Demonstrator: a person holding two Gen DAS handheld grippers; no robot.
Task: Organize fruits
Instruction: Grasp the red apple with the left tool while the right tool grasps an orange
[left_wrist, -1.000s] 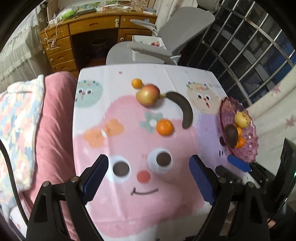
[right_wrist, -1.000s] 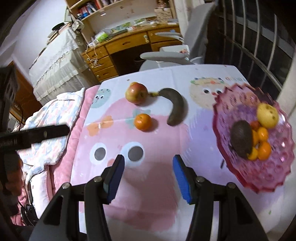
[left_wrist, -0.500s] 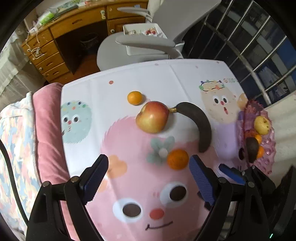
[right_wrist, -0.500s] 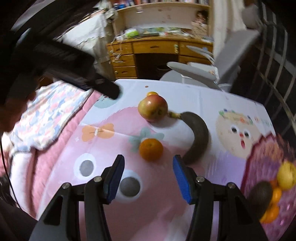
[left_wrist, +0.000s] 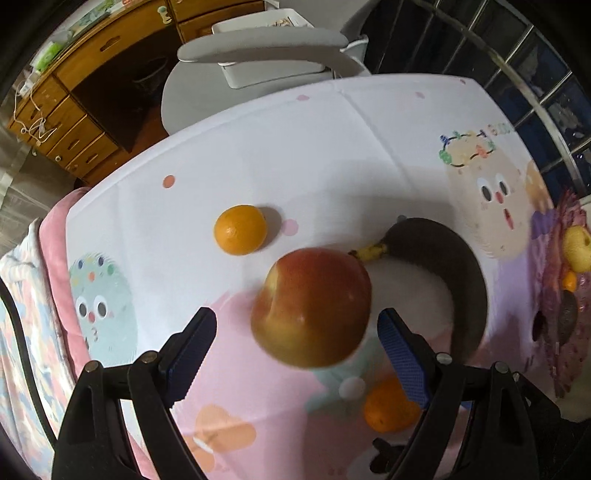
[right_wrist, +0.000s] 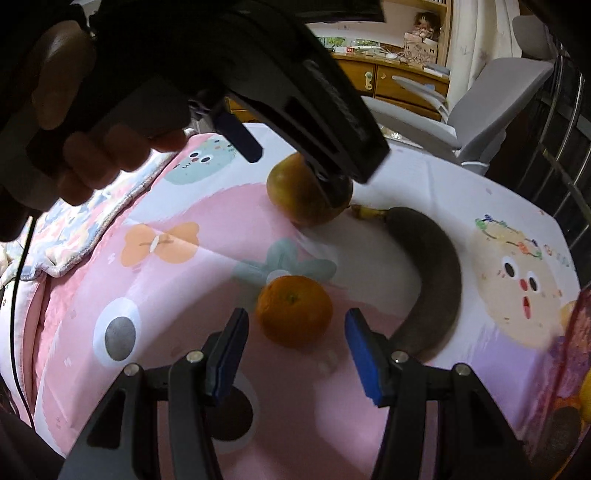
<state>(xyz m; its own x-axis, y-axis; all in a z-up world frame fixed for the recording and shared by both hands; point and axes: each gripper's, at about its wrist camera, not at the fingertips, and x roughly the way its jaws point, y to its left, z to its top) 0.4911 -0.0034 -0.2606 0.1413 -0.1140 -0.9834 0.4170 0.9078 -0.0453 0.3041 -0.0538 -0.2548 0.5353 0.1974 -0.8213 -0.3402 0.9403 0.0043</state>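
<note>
Both grippers have dropped closer to the table (left_wrist: 258, 155). The left gripper (left_wrist: 295, 343) hangs over the apple (left_wrist: 312, 310), jaws wide, not touching. The right gripper (right_wrist: 295, 343), jaws half-open and empty, frames the orange (right_wrist: 294, 311); the banana (right_wrist: 432, 280) lies at 2 o'clock.

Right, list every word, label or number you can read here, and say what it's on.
Nothing reads cleanly.
Coloured lettering printed on the tablecloth, beside a cartoon face: blurred, unreadable.
Dark letters on the cardboard box standing on the desk: too small to read.
</note>
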